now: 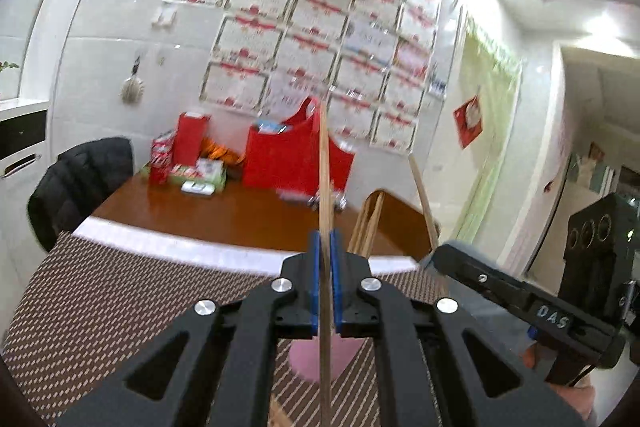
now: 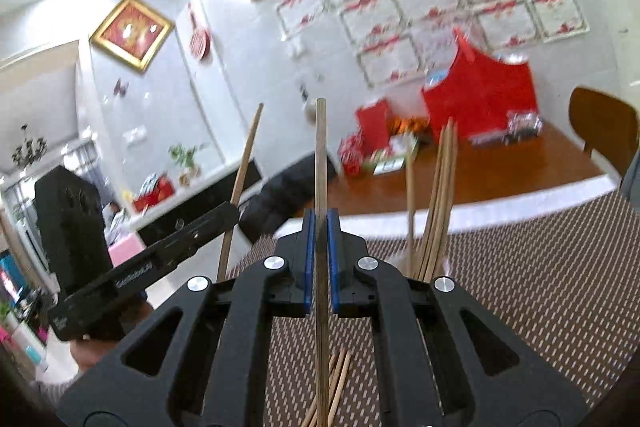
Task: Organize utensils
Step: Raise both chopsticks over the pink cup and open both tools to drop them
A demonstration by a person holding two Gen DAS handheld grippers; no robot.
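Up close, the left claw is pinched nearly flat, its blue pads squeezing a single wooden chopstick that stands almost upright between them, running from below the claw to well above it. The right claw is drawn in just as tight on its own chopstick, likewise upright, with both ends sticking out past the pads. From the left wrist view the right claw sits just to the right, its chopstick leaning a little. Beneath the left claw a pink holder rests on the brown woven placemat; how far the gripped stick reaches into it I cannot tell. A bundle of chopsticks stands upright just right of the right claw, its base hidden behind the claw's body. A few loose chopsticks lie flat on the mat under the right claw. Beyond the mat's curved edge the wooden tabletop stretches bare for a good way before the red bag and boxes near the wall.
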